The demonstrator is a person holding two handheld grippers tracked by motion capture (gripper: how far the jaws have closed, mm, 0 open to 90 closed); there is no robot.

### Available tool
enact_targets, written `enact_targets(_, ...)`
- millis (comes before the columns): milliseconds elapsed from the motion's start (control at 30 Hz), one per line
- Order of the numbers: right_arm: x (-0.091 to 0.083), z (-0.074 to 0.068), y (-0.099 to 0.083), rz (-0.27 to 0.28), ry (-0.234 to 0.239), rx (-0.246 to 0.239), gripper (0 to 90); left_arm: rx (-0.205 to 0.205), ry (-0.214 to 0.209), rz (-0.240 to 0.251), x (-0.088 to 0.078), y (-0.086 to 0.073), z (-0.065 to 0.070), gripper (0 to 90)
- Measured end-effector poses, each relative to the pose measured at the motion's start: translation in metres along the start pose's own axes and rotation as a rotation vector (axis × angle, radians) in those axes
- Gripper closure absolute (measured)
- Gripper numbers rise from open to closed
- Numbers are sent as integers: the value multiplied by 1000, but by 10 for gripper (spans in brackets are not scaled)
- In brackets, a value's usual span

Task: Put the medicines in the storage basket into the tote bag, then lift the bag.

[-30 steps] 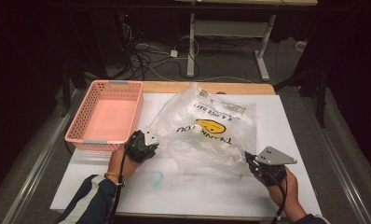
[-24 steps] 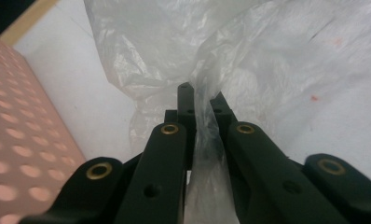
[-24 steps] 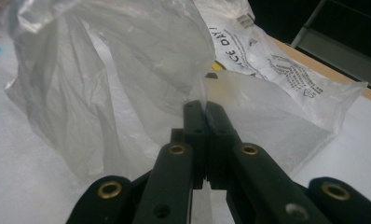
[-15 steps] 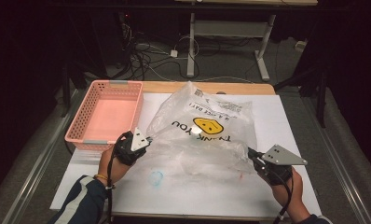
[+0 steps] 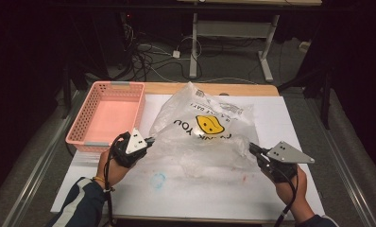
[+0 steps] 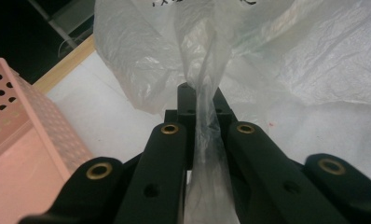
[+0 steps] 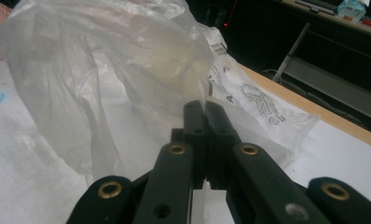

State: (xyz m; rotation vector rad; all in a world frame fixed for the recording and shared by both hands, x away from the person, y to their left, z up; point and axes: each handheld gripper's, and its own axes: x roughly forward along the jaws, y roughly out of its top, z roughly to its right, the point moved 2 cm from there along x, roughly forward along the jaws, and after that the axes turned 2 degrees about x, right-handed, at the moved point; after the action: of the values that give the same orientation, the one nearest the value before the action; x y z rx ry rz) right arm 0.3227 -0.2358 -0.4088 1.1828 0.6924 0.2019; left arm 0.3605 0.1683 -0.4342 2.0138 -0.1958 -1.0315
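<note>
Since a second ago, both grippers have drawn apart, stretching the plastic bag point(image 5: 202, 137) wider over the white sheet point(image 5: 290, 123). Left gripper point(image 5: 147, 140): clamped on the bag's left edge, beside the pink basket point(image 5: 82, 130). Right gripper point(image 5: 252, 148): clamped on its right edge.

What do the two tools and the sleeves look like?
Both tools, left tool and right tool, have black jaws with brass rivets. Each carries a grey three-cornered plate with small holes and trails a black cable. The left sleeve is dark blue with a white stripe, with a yellow band at the wrist.
</note>
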Motion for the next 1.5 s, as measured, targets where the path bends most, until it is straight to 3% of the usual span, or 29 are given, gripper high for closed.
enact_targets(167,3,-1,-1,-8,12,-3,900,7,-27,13,0,1,3,867)
enact_targets(400,5,-8,2,2,35,-20,900,25,-32,41,-8,7,7,867)
enact_targets(567,3,-10,16,53,35,-28,900,16,-34,109,-23,18,2,867)
enact_targets(767,6,-4,42,126,25,-56,900,12,-15,145,-35,22,-4,866)
enact_targets(900,1,-2,58,186,24,-42,900,-3,-4,183,-48,26,-9,866)
enact_targets(1200,-16,-4,83,272,1,-68,900,32,32,257,-75,43,-12,866)
enact_targets(1400,-26,-2,94,319,6,-42,900,58,8,312,-86,60,-6,866)
enact_targets(1500,-26,-3,96,317,-3,-63,900,69,-3,325,-86,66,-4,865)
